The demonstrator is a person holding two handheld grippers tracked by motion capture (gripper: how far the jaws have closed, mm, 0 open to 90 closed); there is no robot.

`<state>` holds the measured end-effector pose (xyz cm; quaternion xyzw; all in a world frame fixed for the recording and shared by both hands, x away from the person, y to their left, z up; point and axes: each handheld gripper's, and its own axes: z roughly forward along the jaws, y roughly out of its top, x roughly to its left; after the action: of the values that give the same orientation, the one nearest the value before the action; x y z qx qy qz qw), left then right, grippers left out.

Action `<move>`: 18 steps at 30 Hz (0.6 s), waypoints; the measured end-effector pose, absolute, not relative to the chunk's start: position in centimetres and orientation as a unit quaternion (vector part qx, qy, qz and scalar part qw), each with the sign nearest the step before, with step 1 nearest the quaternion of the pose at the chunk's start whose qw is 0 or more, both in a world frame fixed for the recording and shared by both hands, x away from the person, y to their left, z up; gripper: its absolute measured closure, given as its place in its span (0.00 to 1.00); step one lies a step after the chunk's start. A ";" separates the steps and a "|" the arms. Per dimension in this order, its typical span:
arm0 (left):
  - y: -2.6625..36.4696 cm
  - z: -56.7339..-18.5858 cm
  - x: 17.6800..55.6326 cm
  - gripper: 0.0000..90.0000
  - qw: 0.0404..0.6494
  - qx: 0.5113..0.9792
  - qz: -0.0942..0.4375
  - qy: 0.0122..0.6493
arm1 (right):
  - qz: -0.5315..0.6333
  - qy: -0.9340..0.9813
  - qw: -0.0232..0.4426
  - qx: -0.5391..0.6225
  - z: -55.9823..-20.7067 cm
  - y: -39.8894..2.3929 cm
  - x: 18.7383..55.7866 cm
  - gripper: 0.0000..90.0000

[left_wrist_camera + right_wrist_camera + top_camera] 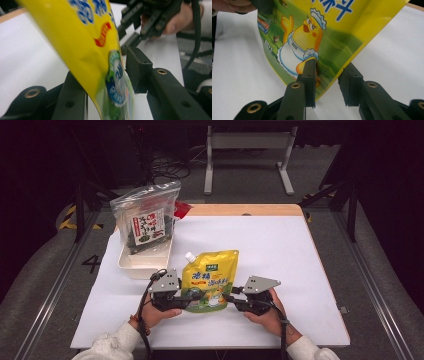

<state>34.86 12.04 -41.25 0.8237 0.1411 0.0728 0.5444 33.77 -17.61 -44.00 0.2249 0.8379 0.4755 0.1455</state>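
A yellow spouted pouch [210,280] with a chick picture stands tilted on the white table [280,250], white cap at its top left. My left gripper [192,296] is at its lower left corner. In the left gripper view the pouch [100,50] hangs between the jaws of that gripper [107,75], which stand apart, the right pad clear of it. My right gripper [227,297] is at the lower right corner. In the right gripper view the right gripper [329,72] has one pad on the printed face of the pouch [324,32] and the other behind its edge.
A cream tray [142,267] at the back left holds a clear zip bag of dark seaweed [145,220] standing upright. A red item [182,210] lies behind it. A metal frame [247,150] stands on the floor beyond the table. White surface extends right of the pouch.
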 end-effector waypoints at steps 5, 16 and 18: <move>12.6 -40.6 35.0 0.79 0.560 0.813 0.070 0.148 | 0.472 0.841 0.153 0.213 -43.9 -17.0 33.3 0.76; 13.0 -39.4 34.8 1.00 0.587 0.798 0.059 0.128 | 0.433 0.855 0.185 0.220 -42.9 -18.6 31.8 0.50; 13.0 -39.2 34.7 1.00 0.585 0.799 0.060 0.121 | 0.423 0.858 0.192 0.217 -42.7 -19.4 31.0 0.47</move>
<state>34.69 12.98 -39.19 0.7993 0.1213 0.0603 0.5855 30.98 -19.40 -42.67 0.2172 0.8584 0.4232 0.1923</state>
